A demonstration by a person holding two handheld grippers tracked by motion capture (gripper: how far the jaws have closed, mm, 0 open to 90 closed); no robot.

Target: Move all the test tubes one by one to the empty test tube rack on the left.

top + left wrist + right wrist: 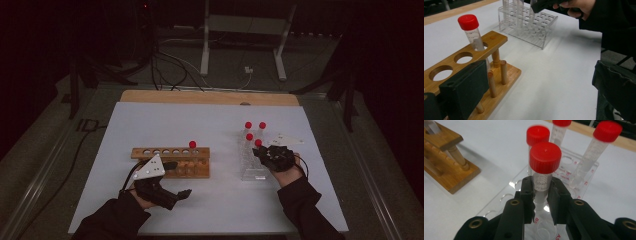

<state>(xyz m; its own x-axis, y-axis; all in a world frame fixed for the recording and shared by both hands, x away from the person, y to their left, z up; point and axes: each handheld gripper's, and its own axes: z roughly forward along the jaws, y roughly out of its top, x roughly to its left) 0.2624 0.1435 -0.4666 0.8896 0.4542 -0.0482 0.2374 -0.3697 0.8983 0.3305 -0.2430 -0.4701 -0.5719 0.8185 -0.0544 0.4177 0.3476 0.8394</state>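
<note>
A clear plastic rack stands on the right of the white table. My right gripper is shut on a red-capped tube that stands upright in the rack's near part, the pads pressing its clear wall just below the cap. Three more red-capped tubes stand behind it. On the left is a wooden rack with one red-capped tube in its right end hole. My left gripper is open at the wooden rack's front, one jaw against the rack and the other over bare table.
The white table sheet lies on a wooden board. The wooden rack has several vacant holes. The person's dark sleeves come in from the near edge. A stand's legs and cables lie on the floor beyond the table.
</note>
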